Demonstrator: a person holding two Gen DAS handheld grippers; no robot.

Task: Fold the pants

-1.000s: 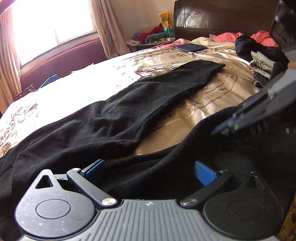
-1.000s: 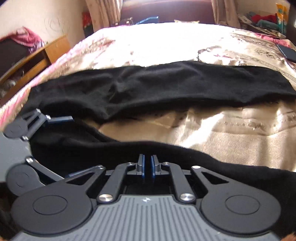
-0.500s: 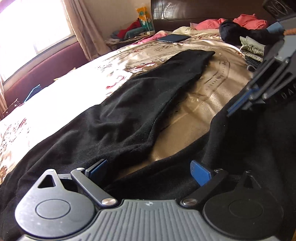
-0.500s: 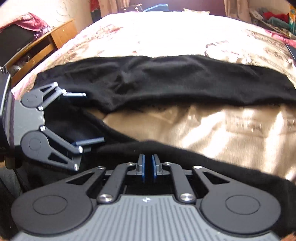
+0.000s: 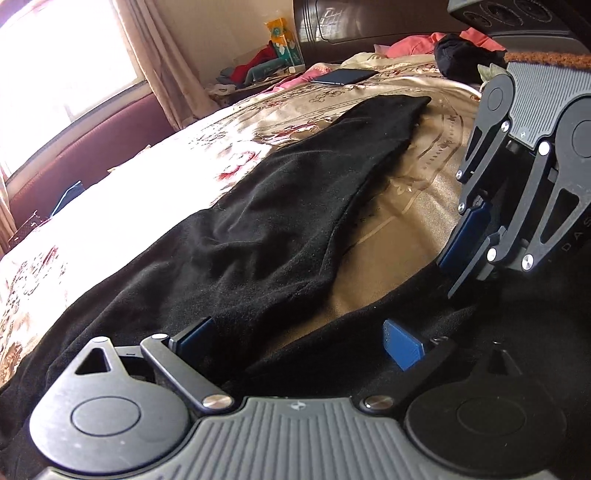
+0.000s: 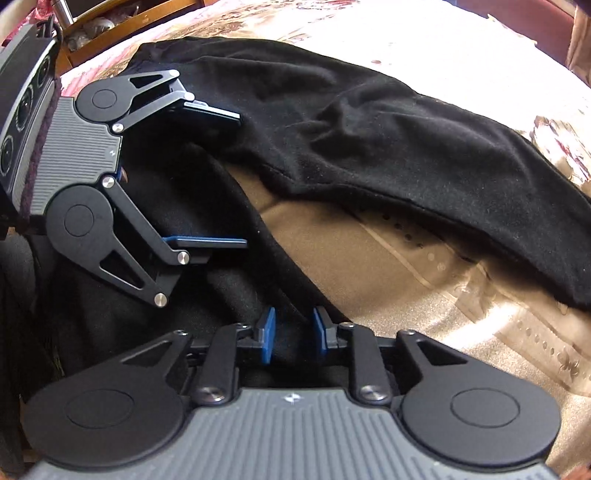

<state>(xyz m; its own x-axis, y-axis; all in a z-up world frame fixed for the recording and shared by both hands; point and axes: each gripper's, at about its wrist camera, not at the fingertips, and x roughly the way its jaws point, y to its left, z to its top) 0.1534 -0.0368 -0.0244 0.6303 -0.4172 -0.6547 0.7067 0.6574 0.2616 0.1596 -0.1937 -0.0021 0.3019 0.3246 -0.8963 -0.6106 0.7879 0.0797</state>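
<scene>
Black pants (image 5: 280, 221) lie spread on the gold bedspread (image 5: 388, 236), one leg stretched toward the headboard; they also show in the right wrist view (image 6: 388, 147). My left gripper (image 5: 295, 341) is wide open over the crotch area, its blue pads on either side of the fabric; it shows in the right wrist view (image 6: 240, 177) at the left. My right gripper (image 6: 291, 334) is partly open, with the near leg's black cloth between its pads. It shows at the right of the left wrist view (image 5: 465, 240).
A dark tablet (image 5: 343, 75) and a pile of clothes (image 5: 458, 48) lie near the dark headboard. A window with curtains (image 5: 66, 62) is at the left. A wooden cabinet (image 6: 122, 22) stands beside the bed.
My right gripper has opened from shut and swung closer to the left gripper at the crotch. The left gripper stays open and has tilted a little toward the headboard.
</scene>
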